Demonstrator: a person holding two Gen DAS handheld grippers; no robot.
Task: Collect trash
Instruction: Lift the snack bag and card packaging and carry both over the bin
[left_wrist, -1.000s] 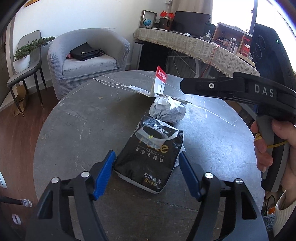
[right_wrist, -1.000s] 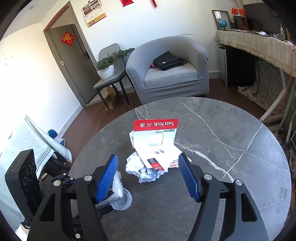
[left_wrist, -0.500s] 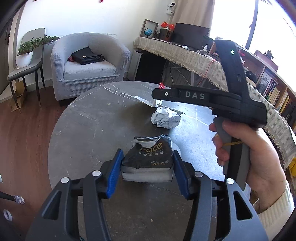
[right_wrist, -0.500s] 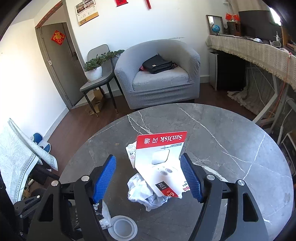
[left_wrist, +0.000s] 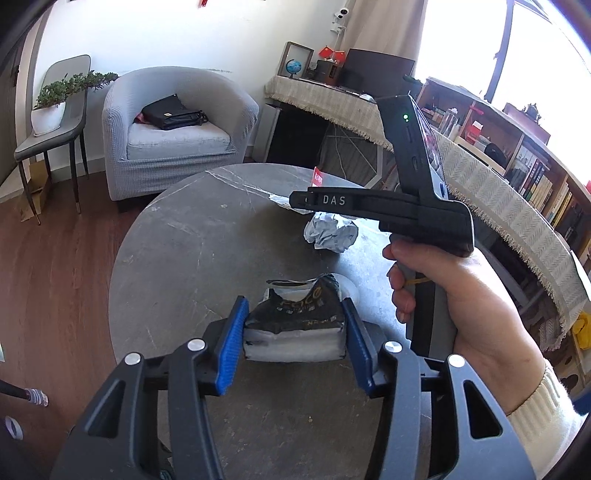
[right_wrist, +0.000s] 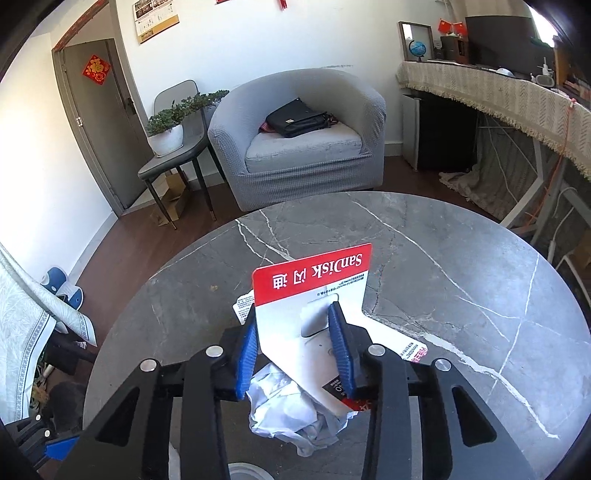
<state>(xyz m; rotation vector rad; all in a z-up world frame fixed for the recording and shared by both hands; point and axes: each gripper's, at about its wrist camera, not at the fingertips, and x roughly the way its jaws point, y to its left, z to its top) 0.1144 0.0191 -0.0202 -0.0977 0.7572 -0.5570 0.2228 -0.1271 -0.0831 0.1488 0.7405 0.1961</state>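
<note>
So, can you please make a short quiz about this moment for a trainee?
1. True or false: the left gripper is shut on the tissue pack.
2. What does the right gripper hold? A) the crumpled paper B) the red and white card C) a cup
3. Fill in: a black bag lies on the grey ____.

Key: 1 true; 2 B; 3 armchair.

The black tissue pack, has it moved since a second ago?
Yes. The black tissue pack was lying flat on the round table; now the left gripper clamps it, lifted clear.
</note>
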